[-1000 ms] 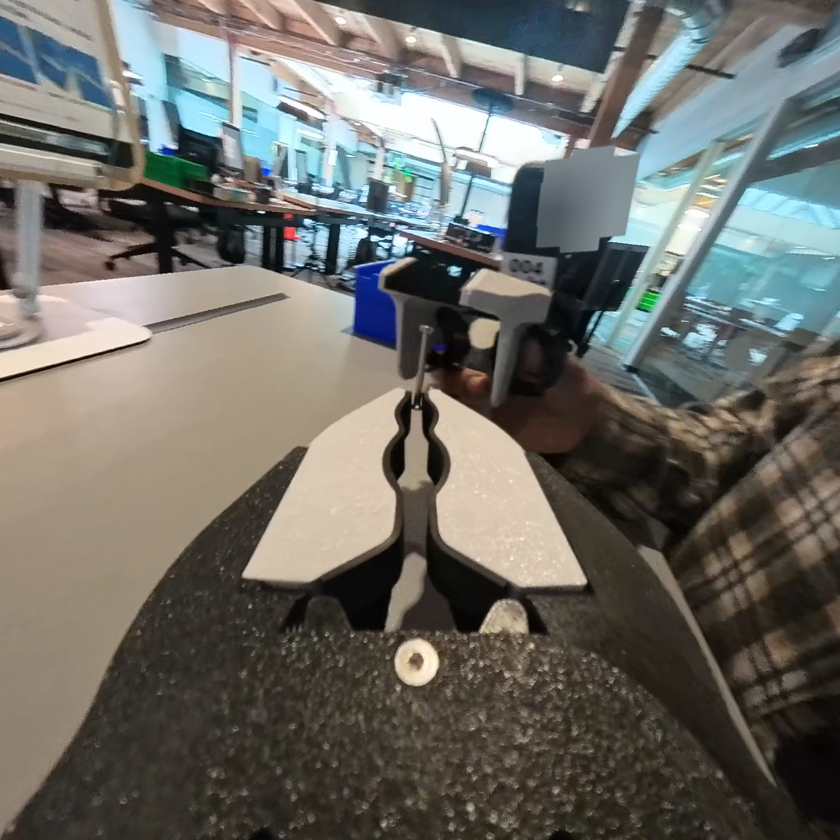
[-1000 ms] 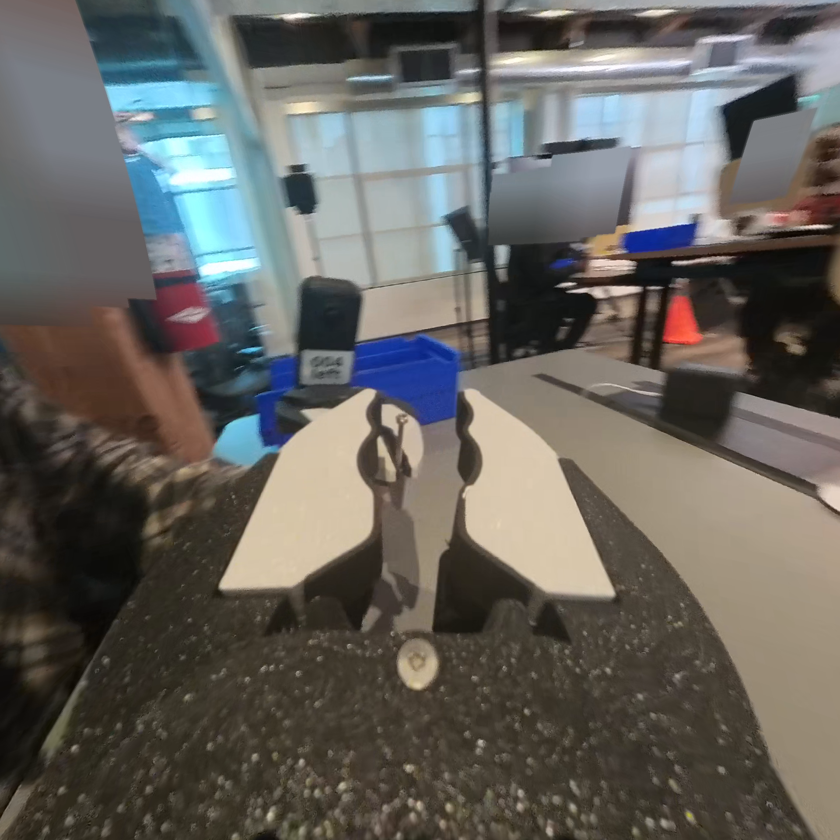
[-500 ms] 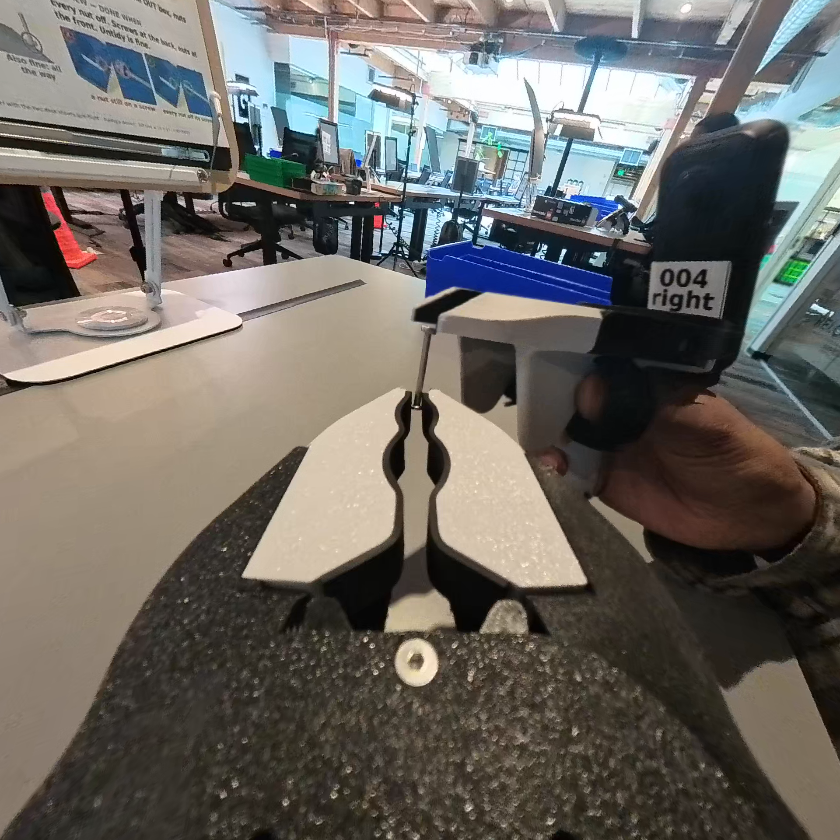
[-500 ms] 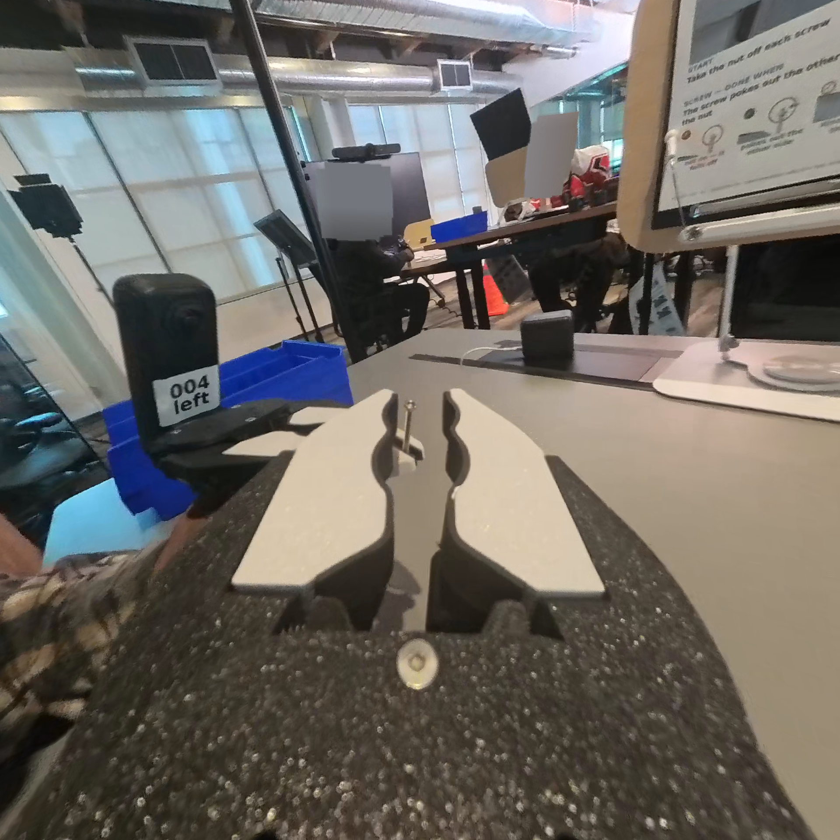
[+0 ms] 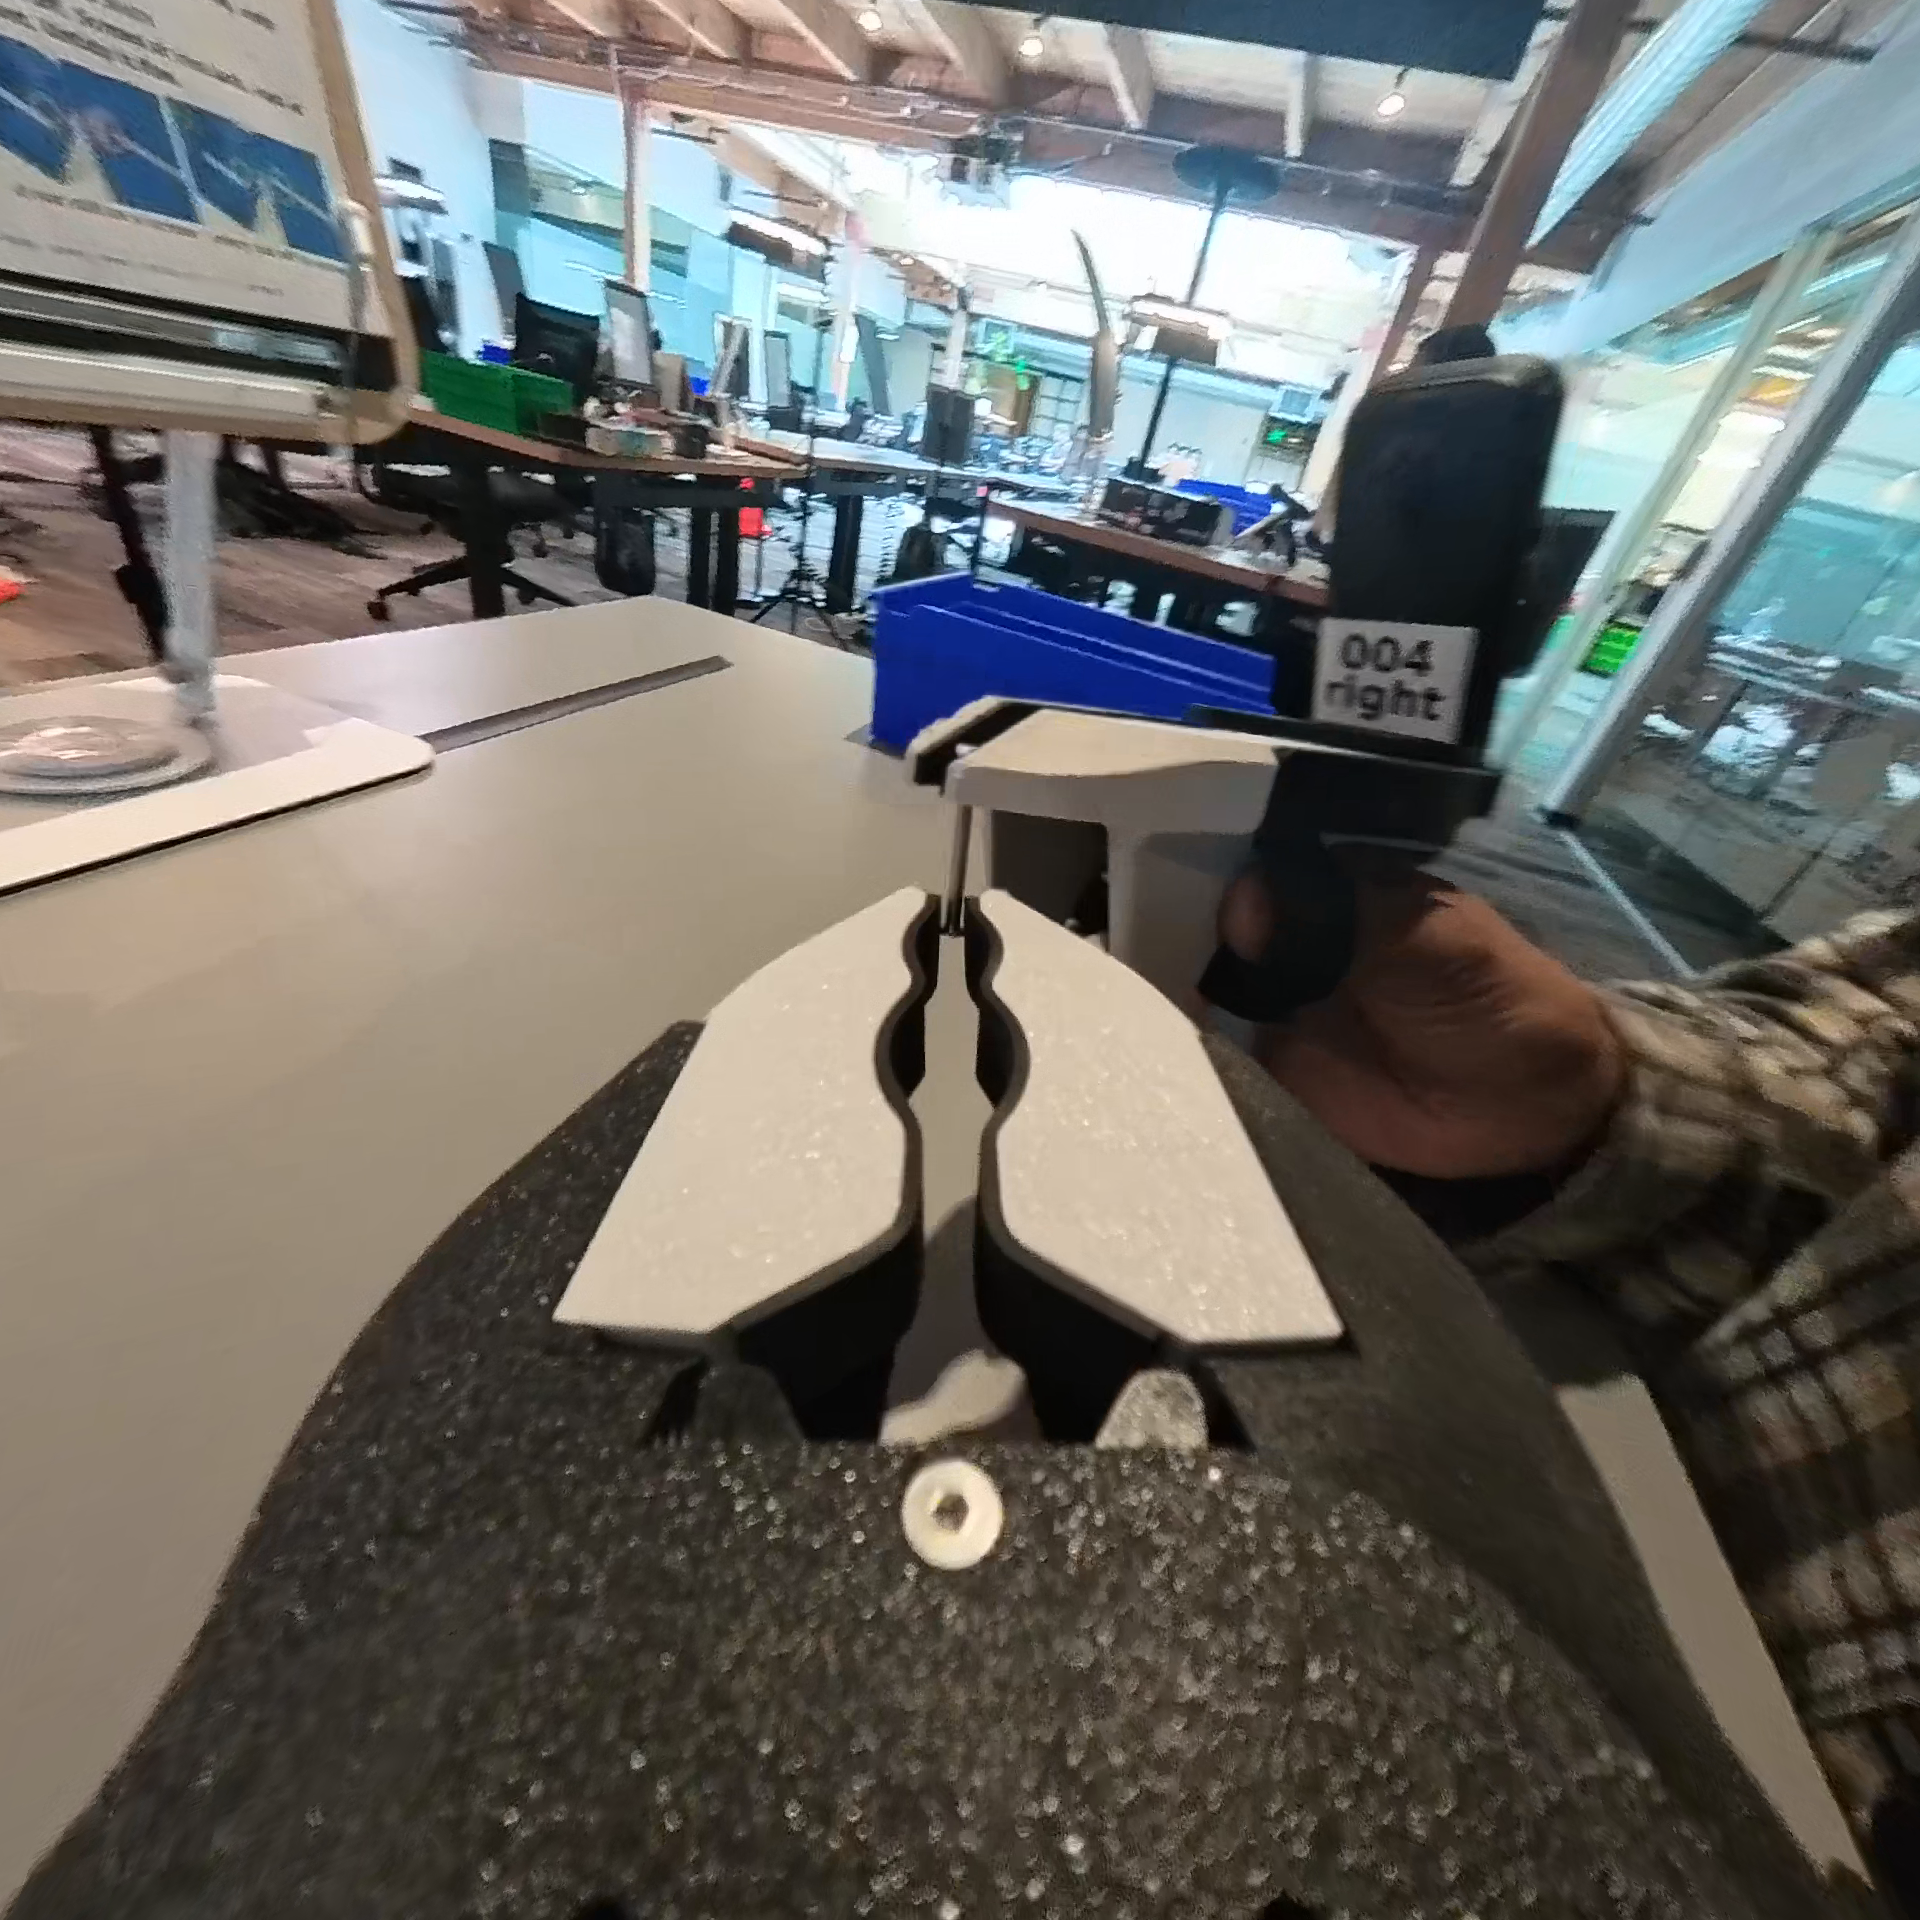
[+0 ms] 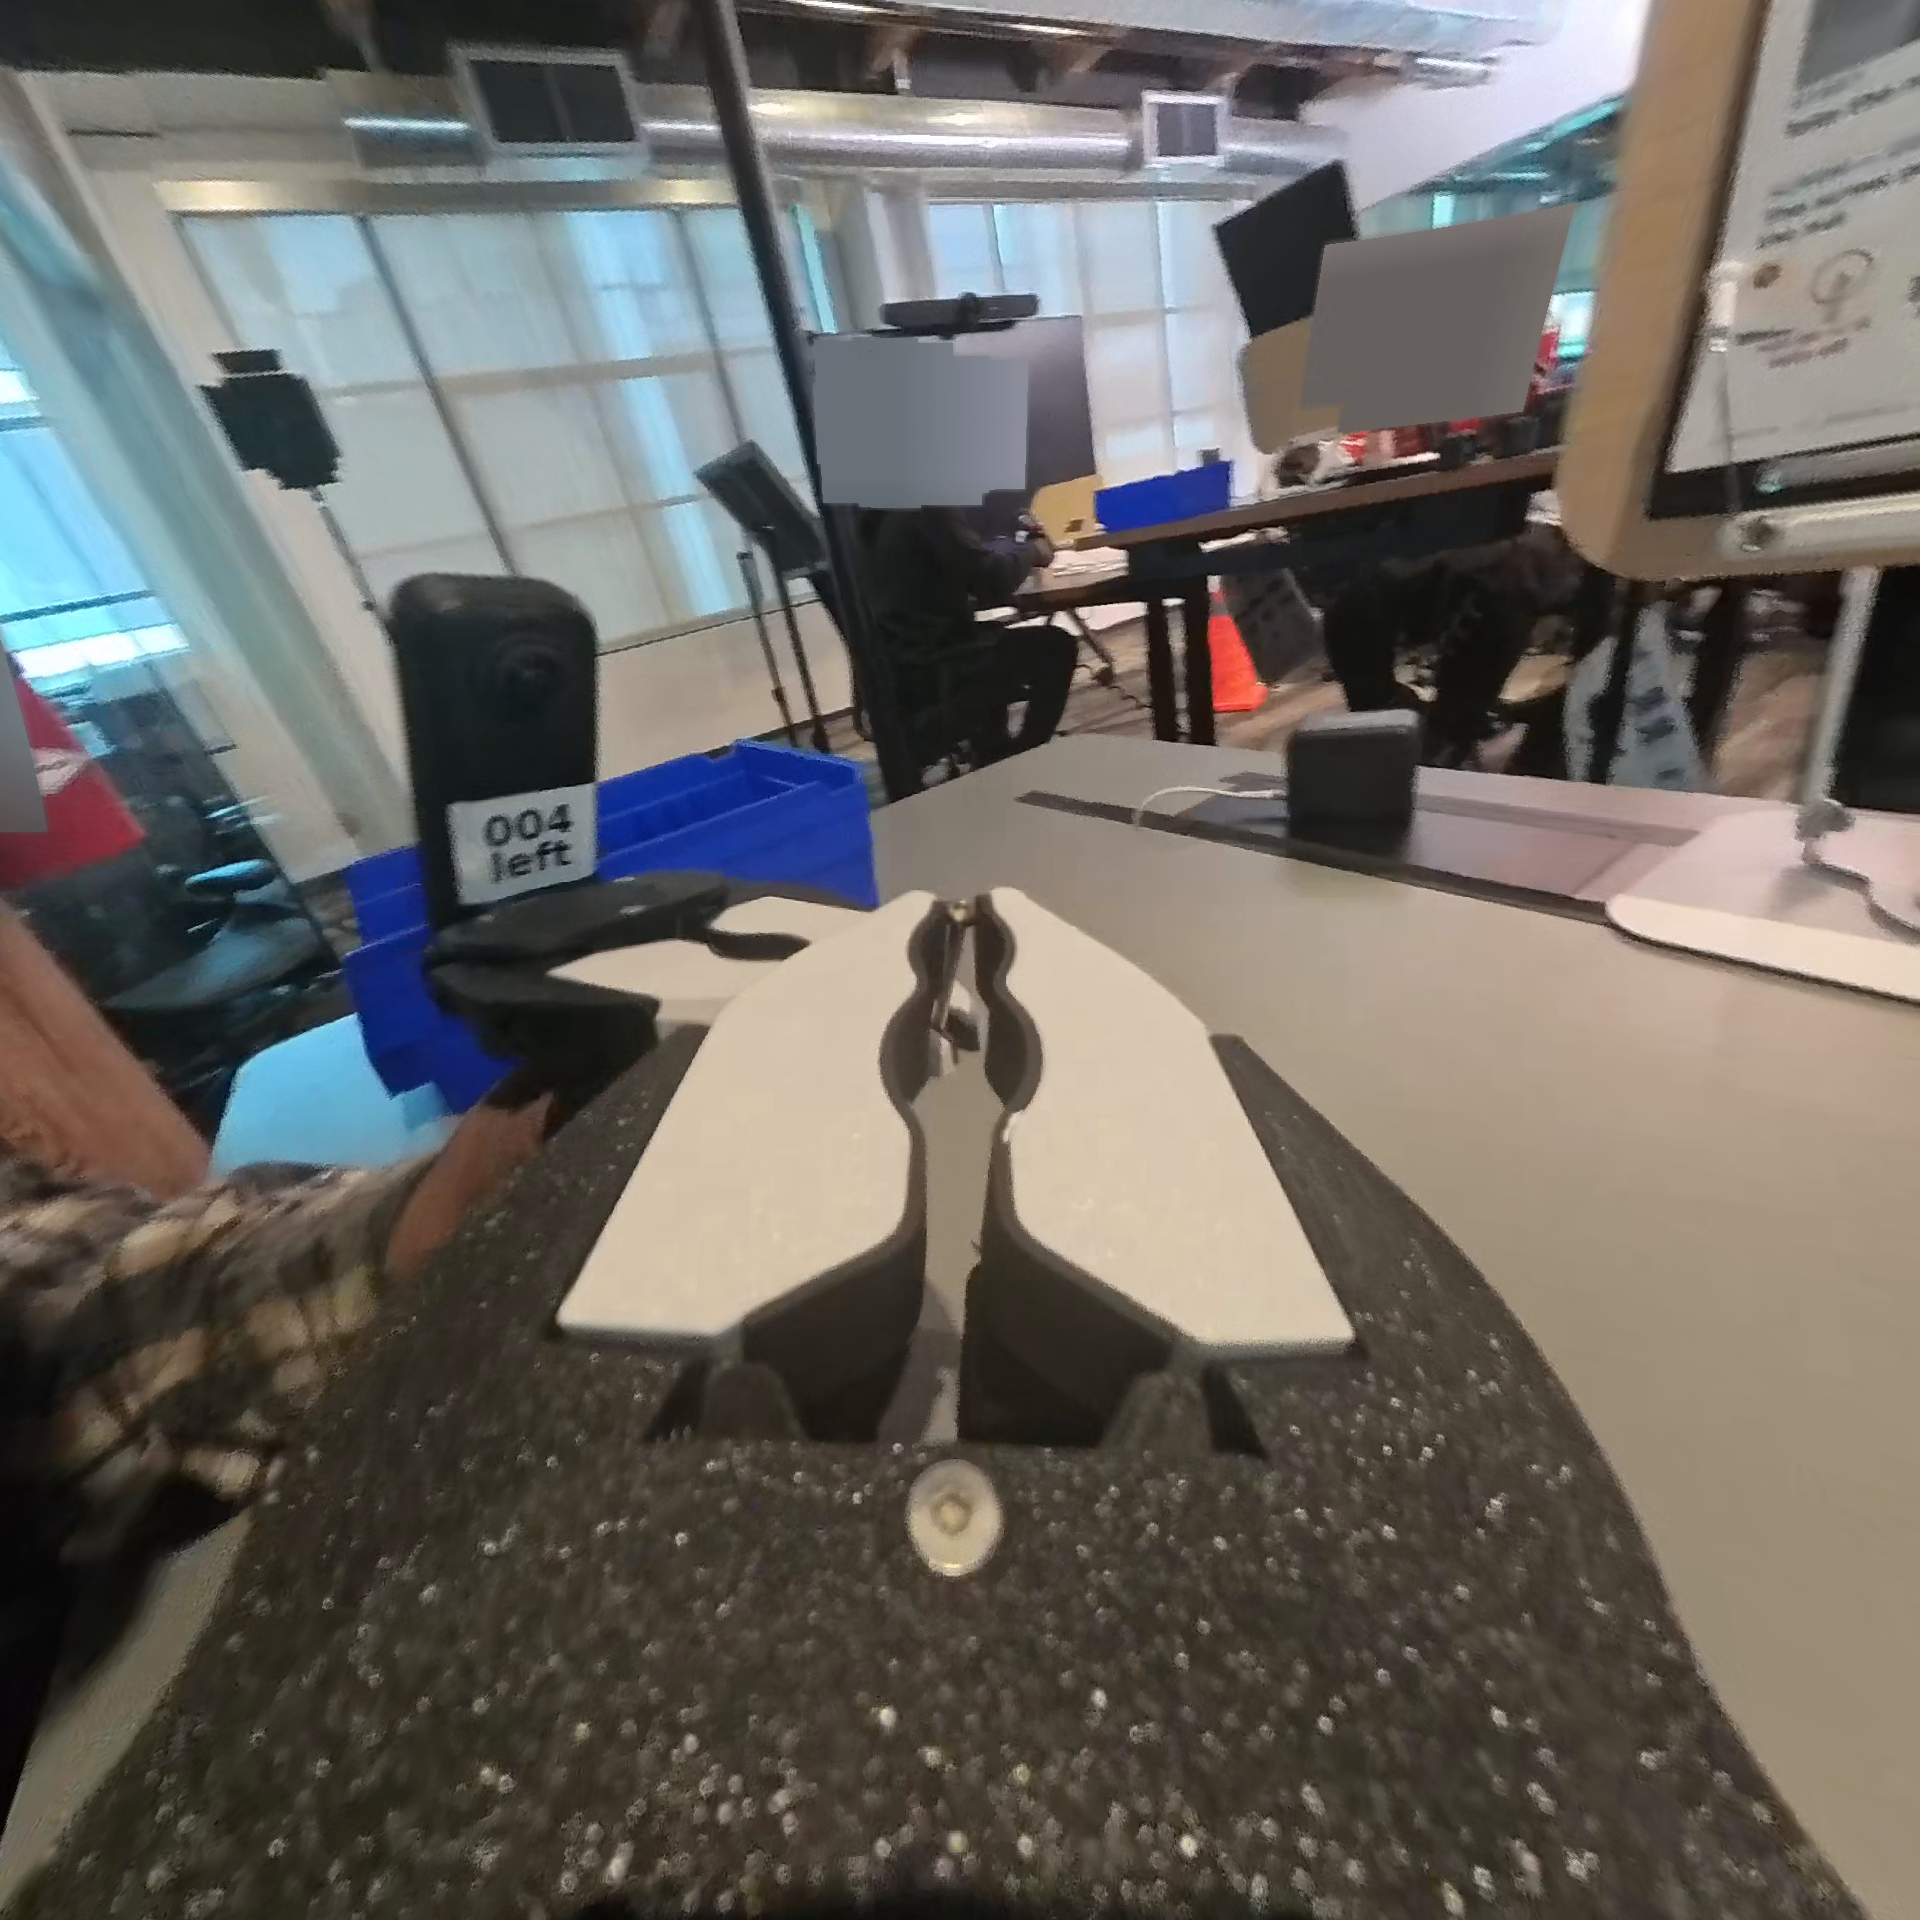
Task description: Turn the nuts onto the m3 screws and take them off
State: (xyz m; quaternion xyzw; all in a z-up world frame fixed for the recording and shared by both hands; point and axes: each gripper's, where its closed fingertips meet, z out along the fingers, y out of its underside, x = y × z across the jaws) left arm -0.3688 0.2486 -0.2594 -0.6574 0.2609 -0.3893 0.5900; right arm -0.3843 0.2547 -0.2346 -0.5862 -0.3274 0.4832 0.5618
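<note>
From the left wrist view, the left gripper (image 5: 951, 920) has its jaws drawn close together, pinching the lower end of a thin m3 screw (image 5: 958, 868) that stands upright just above its tips. The right gripper (image 5: 940, 750) reaches in sideways from the right of the screw, its tips at the screw's upper end, held by a hand (image 5: 1423, 1029) in a plaid sleeve (image 5: 1766, 1195). All of this hangs over the grey table (image 5: 364, 987). Beyond the screw, off the table's far edge, sits a blue bin (image 5: 1039, 665); far to the screw's left stands a white stand base (image 5: 260, 758) with a board above it.

In the right wrist view, the right gripper (image 6: 961, 914) is closed to a narrow slit around the top of the screw (image 6: 948, 977), which shows as a dark sliver running down between the pads. A small metallic glint at the very tips may be the nut (image 6: 968, 908), though the picture is too soft to be sure. Left of the screw the left gripper (image 6: 935, 1023) comes in from the side, mostly hidden behind the near fingers. A small black box (image 6: 1351, 774) rests on the table well beyond the screw, to its right.
</note>
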